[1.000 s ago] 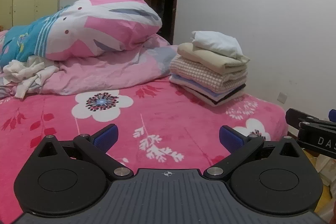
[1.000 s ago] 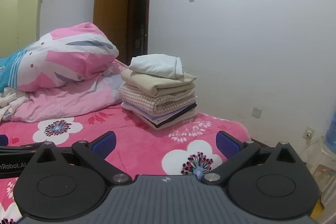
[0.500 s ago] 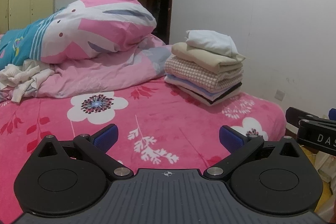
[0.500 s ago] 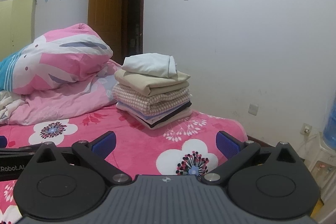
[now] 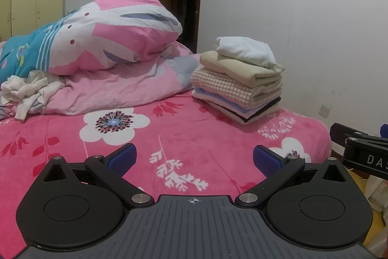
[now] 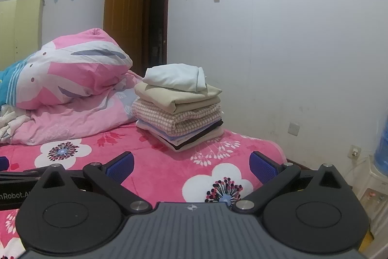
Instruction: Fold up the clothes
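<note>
Between garments: left gripper (image 5: 194, 158) & right gripper (image 6: 190, 165) both spread, empty. Folded multicolour fabric stack (image 5: 238, 81) sits far right; next, prob. fetch crumpled white cloth heap (image 5: 26, 92) far left.

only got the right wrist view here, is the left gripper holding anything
Observer: No. The left gripper is open, with only the bed showing between its fingers.
Operator: any unfolded clothes left? i just see a white scrap at my left edge
Observer: Yes. A crumpled white heap lies on the bed against the front of the quilt.
Operator: near the stack?
Observer: No. The stack sits at the quilt's other end, by the wall, well apart from the heap.
</note>
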`<state>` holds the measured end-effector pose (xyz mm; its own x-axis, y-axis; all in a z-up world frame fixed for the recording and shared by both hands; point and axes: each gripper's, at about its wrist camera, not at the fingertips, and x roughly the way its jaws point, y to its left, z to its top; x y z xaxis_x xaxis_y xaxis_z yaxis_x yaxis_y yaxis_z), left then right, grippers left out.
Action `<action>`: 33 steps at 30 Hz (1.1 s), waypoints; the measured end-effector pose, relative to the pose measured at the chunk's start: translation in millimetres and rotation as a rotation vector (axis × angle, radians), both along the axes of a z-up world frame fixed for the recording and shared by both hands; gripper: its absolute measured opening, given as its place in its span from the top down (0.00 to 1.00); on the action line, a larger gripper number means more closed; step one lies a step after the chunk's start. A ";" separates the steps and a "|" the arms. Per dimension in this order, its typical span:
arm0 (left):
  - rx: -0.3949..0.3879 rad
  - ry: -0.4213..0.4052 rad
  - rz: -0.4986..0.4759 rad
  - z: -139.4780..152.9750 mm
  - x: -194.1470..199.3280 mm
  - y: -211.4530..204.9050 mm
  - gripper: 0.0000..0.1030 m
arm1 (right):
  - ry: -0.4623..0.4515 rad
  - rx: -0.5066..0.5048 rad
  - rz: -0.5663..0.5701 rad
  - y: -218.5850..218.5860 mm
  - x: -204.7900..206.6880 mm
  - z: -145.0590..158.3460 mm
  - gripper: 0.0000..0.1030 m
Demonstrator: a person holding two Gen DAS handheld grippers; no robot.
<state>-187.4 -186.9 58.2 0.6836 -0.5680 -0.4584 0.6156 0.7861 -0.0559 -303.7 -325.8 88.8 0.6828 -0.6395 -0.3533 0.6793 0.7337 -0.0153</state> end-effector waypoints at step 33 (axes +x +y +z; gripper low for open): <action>0.004 -0.003 0.015 -2.9 1.2 1.9 0.00 | 0.009 0.003 0.010 0.4 3.8 -2.2 0.00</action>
